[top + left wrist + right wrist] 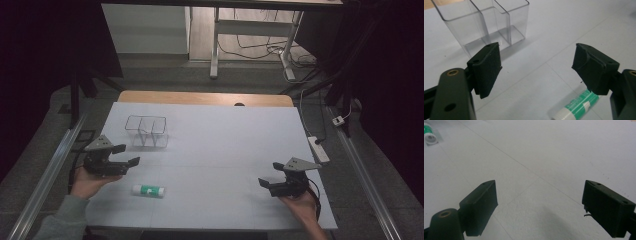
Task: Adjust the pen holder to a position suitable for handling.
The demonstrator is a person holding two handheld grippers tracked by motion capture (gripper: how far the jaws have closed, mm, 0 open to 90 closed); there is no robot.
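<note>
White and matte, covering most of a wooden table (pixel 205 97) in the high view: a smooth sheet (pixel 225 150), faintly creased into panels. Standing upright on its far left part, a clear plastic organiser (pixel 146 131), box-shaped with thin hard walls and an inner divider. Lying flat on its side near the front left, a glue stick (pixel 148 190), a short cylinder with a green label and white ends. Hovering just beyond and to the left of that stick, the left gripper (pixel 126 155), black and angular, grey three-cornered plate on top, jaws spread wide and grasping nothing, resting in the left hand (pixel 87 182). Sitting well apart at the front right, the right gripper (pixel 270 174), same blocky build, jaws likewise parted and empty, cradled in the right hand (pixel 300 202).

Looking along the left gripper (pixel 536 67) in its own view: two black jaws rising from the bottom, pads rough and rubbery, gaping wide over bare sheet. Showing beyond the left-hand jaw, the organiser (pixel 484 22), glossy and see-through, square compartments with rounded corners, casting a soft grey shadow. Peeking out under the right-hand jaw, the glue stick (pixel 576 106), smooth, green-and-white printed, lying on the sheet and touching neither pad.

Looking along the right gripper (pixel 540 202) in its own view: flat rectangular black jaws standing far apart, nothing between them but the pale sheet with its fine crease lines. Lying far off at the top left corner, the round white end of the glue stick (pixel 429 135), cut off by the edge.
</note>
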